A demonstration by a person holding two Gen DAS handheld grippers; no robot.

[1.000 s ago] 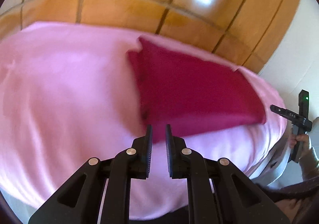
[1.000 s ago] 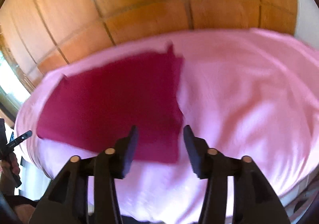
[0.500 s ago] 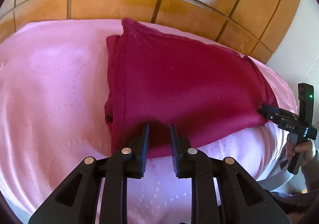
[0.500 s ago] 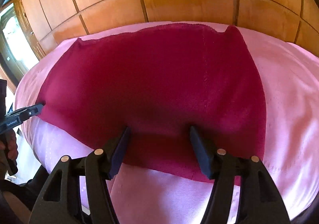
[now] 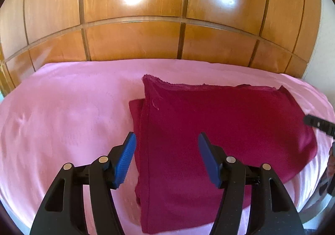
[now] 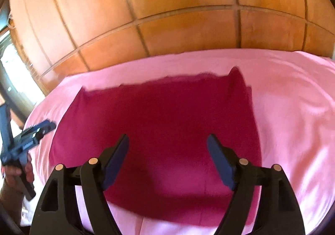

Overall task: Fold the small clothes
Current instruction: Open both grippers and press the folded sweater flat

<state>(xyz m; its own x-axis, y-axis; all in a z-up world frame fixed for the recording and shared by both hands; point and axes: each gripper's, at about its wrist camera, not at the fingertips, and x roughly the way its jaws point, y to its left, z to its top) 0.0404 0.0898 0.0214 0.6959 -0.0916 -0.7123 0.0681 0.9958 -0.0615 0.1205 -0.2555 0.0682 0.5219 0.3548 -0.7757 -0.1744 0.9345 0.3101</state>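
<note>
We see the left claw point(image 5: 166, 157) spread wide, its jaws just been opening, grasping nothing; it hangs over the left edge of the folded crimson cloth point(image 5: 219, 130). The right claw point(image 6: 168, 158) is also released, its jaws just been opening, empty above the same cloth point(image 6: 157, 130). The cloth lies flat on the pink bedsheet point(image 5: 62, 120), before the wooden headboard point(image 5: 134, 36). Nothing stands between claws and cloth.
</note>
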